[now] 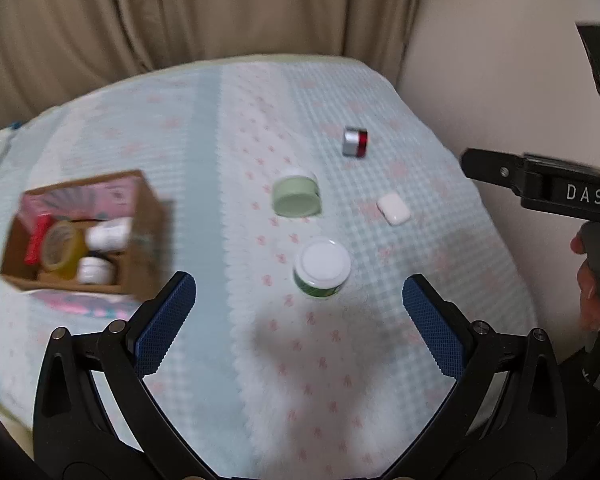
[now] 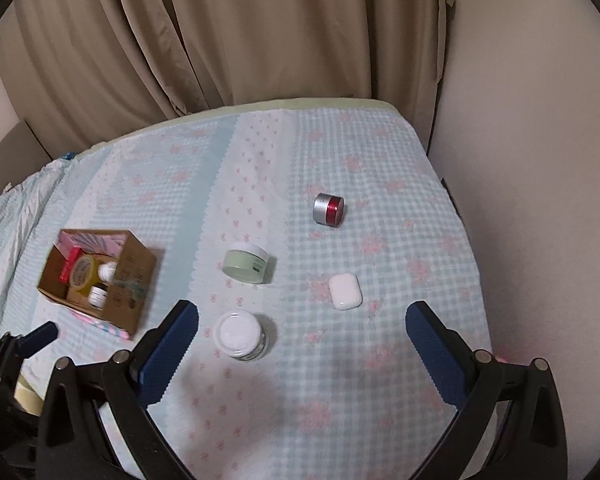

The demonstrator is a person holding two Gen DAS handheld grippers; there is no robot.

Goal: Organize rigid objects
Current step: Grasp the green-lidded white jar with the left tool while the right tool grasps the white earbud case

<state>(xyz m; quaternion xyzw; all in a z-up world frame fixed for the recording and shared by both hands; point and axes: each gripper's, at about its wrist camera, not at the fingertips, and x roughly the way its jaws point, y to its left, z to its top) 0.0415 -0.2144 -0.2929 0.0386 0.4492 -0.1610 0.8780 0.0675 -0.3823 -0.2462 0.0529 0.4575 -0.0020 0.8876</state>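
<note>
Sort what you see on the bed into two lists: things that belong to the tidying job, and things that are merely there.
Part of the job:
cardboard box, already holding some items
white-lidded jar
green jar
red and silver jar
white case
left gripper and right gripper, both open

Merely there:
bedspread
curtains
wall

Pale-blue checked cloth (image 2: 340, 380) with pink bows, green jar (image 2: 246, 265), silver-and-red jar (image 2: 329, 209), brown box (image 2: 130, 280).
</note>
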